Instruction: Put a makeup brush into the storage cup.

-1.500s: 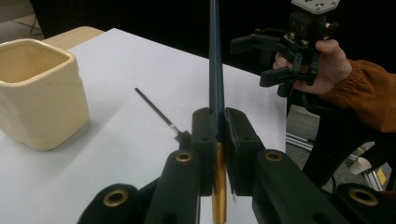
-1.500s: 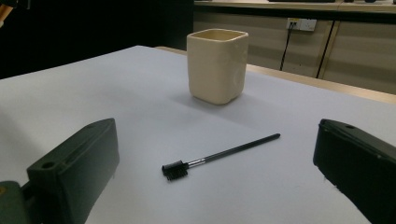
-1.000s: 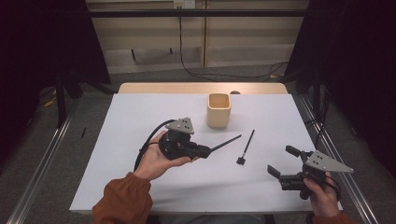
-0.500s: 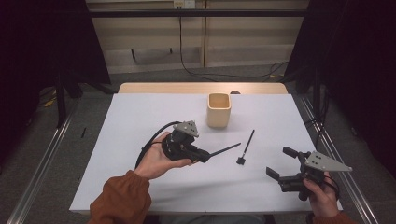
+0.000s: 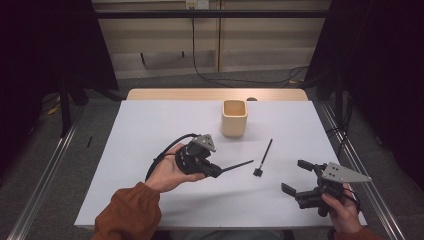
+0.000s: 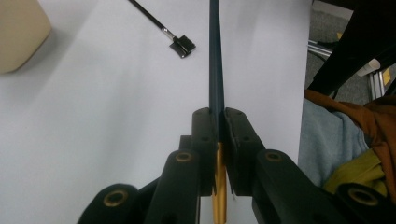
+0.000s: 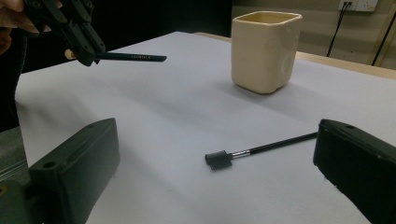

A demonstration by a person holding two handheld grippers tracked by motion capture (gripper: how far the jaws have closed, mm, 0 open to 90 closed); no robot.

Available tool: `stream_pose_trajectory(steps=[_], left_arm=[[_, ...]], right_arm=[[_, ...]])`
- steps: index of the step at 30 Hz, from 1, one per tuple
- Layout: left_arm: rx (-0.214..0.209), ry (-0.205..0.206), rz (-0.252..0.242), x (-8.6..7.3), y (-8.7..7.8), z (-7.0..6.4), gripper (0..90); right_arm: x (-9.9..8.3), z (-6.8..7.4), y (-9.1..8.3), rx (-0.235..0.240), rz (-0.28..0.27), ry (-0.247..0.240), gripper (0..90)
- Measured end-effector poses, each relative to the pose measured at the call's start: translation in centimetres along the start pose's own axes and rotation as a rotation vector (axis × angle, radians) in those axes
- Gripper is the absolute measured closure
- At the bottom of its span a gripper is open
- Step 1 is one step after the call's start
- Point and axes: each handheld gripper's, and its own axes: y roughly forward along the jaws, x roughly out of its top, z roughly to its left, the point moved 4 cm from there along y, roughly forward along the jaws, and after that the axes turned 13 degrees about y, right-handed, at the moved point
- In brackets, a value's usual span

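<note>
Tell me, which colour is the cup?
Cream, best shown in the right gripper view.

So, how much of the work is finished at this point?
Nothing sits in the cup visibly. The left gripper is shut on a dark pencil, held above the table. The small brush lies on the white table, and the right gripper is open near it.

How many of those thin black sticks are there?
2. One pencil is clamped in the left gripper, held above the table. The other, a brush, lies on the table between the cup and the right gripper.
</note>
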Motion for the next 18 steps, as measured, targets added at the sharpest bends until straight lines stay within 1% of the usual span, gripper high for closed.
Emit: stream_pose_trajectory(steps=[1, 3, 5, 8, 9, 11, 13, 14, 15, 18], left_arm=[[-0.004, 0.001, 0.007, 0.0, 0.0, 0.0, 83.6], [0.0, -0.006, 0.002, 0.0, -0.1, 0.1, 83.6], [-0.01, -0.005, -0.011, 0.0, -0.2, 0.0, 83.6], [-0.008, 0.001, -0.011, -0.1, -0.3, -0.1, 83.6], [-0.013, 0.003, -0.011, -0.1, -0.3, -0.1, 83.6], [-0.015, 0.003, -0.013, -0.1, -0.4, -0.1, 83.6], [-0.017, 0.004, -0.013, 0.0, -0.4, -0.2, 83.6], [-0.019, 0.004, -0.015, -0.1, -0.5, -0.1, 83.6], [-0.019, 0.002, -0.014, -0.1, -0.5, -0.1, 83.6], [-0.021, 0.002, -0.014, 0.0, -0.4, -0.2, 83.6]], right_arm=[[0.0, 0.1, 0.1, 0.0, 0.001, -0.001, 0.1], [0.0, 0.3, 0.2, 0.009, 0.0, -0.001, 0.0], [0.2, 0.5, 0.4, 0.021, 0.001, 0.012, 0.0], [0.5, 0.9, 0.7, 0.026, 0.002, 0.025, 0.1], [0.7, 0.9, 0.8, 0.035, -0.002, 0.028, 0.0], [1.0, 1.1, 0.9, 0.046, -0.005, 0.025, 0.0], [1.7, 1.3, 1.0, 0.063, -0.025, 0.016, 0.8], [1.9, 1.4, 1.0, 0.065, -0.026, 0.02, 1.8], [2.2, 1.5, 1.0, 0.079, -0.021, 0.018, 1.4], [2.7, 1.7, 1.1, 0.091, -0.022, 0.0, 1.2]])
